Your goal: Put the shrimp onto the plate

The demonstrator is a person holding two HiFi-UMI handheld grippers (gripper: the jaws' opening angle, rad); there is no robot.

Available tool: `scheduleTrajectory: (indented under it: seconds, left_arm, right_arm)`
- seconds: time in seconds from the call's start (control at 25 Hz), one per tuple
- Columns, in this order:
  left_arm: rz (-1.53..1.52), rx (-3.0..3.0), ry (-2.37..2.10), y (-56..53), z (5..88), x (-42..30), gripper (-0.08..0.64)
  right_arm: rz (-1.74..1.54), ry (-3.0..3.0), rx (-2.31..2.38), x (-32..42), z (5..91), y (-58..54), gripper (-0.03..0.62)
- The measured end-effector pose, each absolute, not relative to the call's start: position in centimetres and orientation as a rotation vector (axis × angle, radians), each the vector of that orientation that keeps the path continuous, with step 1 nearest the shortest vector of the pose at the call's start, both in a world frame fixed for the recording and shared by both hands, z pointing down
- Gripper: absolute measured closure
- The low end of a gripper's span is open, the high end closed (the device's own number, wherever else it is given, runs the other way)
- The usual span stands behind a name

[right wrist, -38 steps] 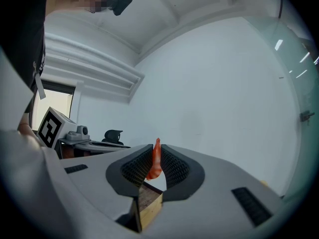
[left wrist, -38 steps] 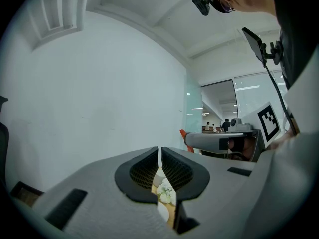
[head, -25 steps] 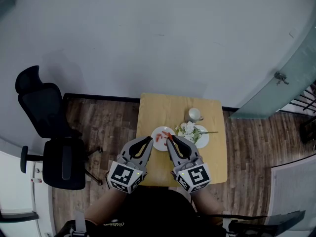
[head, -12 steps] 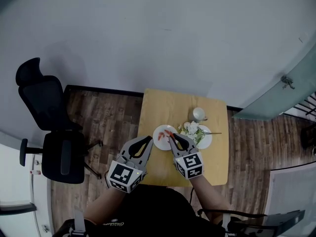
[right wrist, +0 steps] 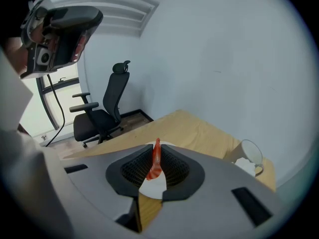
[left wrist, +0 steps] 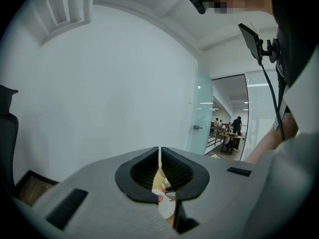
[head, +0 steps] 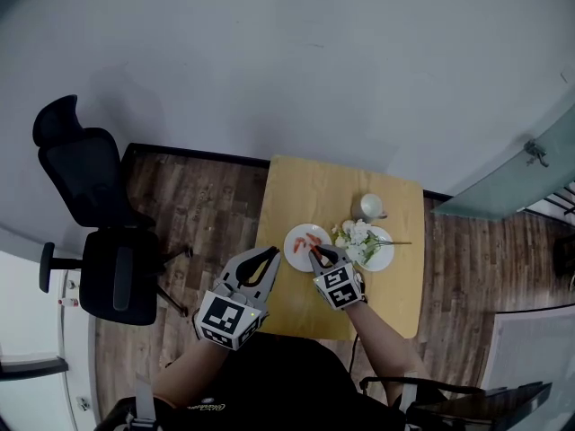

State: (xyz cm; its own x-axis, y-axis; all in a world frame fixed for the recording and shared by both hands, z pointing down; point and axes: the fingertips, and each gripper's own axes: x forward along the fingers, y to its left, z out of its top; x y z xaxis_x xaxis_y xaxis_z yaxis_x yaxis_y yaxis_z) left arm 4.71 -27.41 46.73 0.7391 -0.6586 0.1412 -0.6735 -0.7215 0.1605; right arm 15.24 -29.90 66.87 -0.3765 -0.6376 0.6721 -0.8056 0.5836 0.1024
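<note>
Wood-plank flooring (head: 198, 214) and a grey wall surround a small light-wood table (head: 310, 196) in the head view, with a black office chair (head: 94, 232) well apart to its left. On the table stand a white plate (head: 295, 252) bearing red pieces (head: 299, 241), a second plate (head: 384, 257) just beside it carrying white and green items, and a cup (head: 371, 206) near the far edge. The left gripper (head: 269, 254) hangs at the table's near left edge, beside the plate. The right gripper (head: 315, 252) is over the plate's right rim with a shrimp (head: 312, 248) at its tips. In the left gripper view, the left gripper (left wrist: 159, 151) has its jaws brought together to a thin slit with nothing between them; part of the plate (left wrist: 164, 205) with red pieces shows below the jaws, and a glass door (left wrist: 203, 118) stands in the pale wall beyond. In the right gripper view, the right gripper (right wrist: 156, 151) is clamped on the shrimp (right wrist: 155, 166), which stands upright between the ribbed pads, its tip above them. The plate (right wrist: 153, 187) lies directly below the jaws, and the cup (right wrist: 249, 157) and office chair (right wrist: 107, 108) are visible beyond.
</note>
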Motion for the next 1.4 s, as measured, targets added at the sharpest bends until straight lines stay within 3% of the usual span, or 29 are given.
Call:
scheduleTrajectory:
  seconds: [1.4]
  left_arm:
    - [0.146,2.669,-1.131,-27.9,48.6,2.9,0.54]
  right_arm:
    - [0.254,-1.901,0.652,13.6,76.5,-30.2,0.543]
